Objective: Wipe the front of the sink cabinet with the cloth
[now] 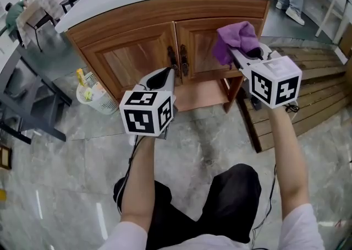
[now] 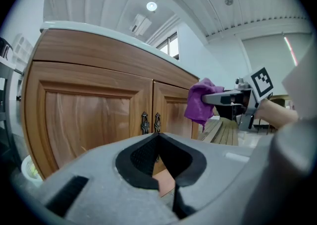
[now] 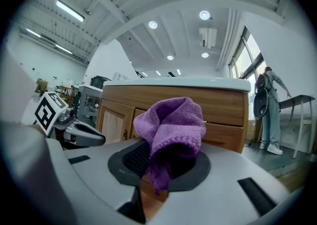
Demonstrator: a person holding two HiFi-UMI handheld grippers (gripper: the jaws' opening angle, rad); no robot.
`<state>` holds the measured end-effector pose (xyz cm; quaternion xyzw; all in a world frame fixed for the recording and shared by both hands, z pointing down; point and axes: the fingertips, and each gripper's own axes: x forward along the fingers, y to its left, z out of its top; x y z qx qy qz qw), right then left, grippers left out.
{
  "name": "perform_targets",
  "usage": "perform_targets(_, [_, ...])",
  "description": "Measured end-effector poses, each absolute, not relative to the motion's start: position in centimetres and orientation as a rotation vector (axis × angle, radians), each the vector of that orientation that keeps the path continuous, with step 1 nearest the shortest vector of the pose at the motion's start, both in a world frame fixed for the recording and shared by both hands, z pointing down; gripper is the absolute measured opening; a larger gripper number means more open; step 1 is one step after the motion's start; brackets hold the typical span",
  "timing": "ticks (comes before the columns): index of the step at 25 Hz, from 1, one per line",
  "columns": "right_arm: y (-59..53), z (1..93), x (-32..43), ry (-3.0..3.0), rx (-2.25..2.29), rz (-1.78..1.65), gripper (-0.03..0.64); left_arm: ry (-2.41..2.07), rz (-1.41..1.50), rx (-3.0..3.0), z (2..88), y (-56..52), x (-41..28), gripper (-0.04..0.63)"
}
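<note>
Right gripper view: the purple cloth [image 3: 173, 120] is a soft, light terry wad. I judge that it will fold and drag rather than slide, cannot be damaged by a firm grip, and is best held by a bunched fold so that a loose pad faces the wood. It sits pinched between the jaws of the right gripper [image 3: 166, 164], which is clenched on it. Most of the cloth bulges above and ahead of the tips, and a short tail hangs below them.

In the head view the cloth [image 1: 237, 39] is raised in front of the upper part of the right door of the sink cabinet [image 1: 137, 56], close to the wood. I cannot tell whether it touches.

The left gripper [image 2: 159, 162] hangs low before the two door handles [image 1: 177, 59], apart from them. Its jaws are closed together with nothing between them.

Farther out, a small basket [image 1: 96, 97] stands on the floor at the cabinet's left, and a wooden platform [image 1: 313, 89] lies to its right.
</note>
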<state>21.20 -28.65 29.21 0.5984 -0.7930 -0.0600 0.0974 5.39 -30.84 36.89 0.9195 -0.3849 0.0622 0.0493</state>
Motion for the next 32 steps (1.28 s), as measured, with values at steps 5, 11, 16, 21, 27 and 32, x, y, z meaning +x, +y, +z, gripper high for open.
perform_targets(5, [-29.0, 30.1, 13.3, -2.479, 1.591, -0.195, 0.072, -1.243, 0.153, 2.759, 36.9, -31.2, 1.4, 0.006])
perform_targets(11, [-29.8, 31.0, 4.7, -2.619, 1.409, -0.182, 0.072, -1.373, 0.183, 2.713, 36.9, -31.8, -3.8, 0.006])
perform_targets(16, [-31.1, 32.4, -2.1, -2.717, 1.308, -0.188, 0.072, -1.478, 0.170, 2.642, 36.8, -31.4, -8.4, 0.006])
perform_targets(21, [-32.2, 34.1, -8.8, -2.822, 1.215, -0.191, 0.072, -1.663, 0.159, 2.530, 37.4, -30.9, -13.5, 0.006])
perform_targets(27, [-33.2, 35.8, -14.3, -2.861, 1.103, -0.212, 0.072, -1.711, 0.150, 2.461, 37.7, -29.7, -16.3, 0.006])
perform_targets(32, [-34.2, 37.0, -16.0, -2.841, 1.098, -0.226, 0.072, -1.734, 0.176, 2.453, 38.0, -29.0, -17.0, 0.006])
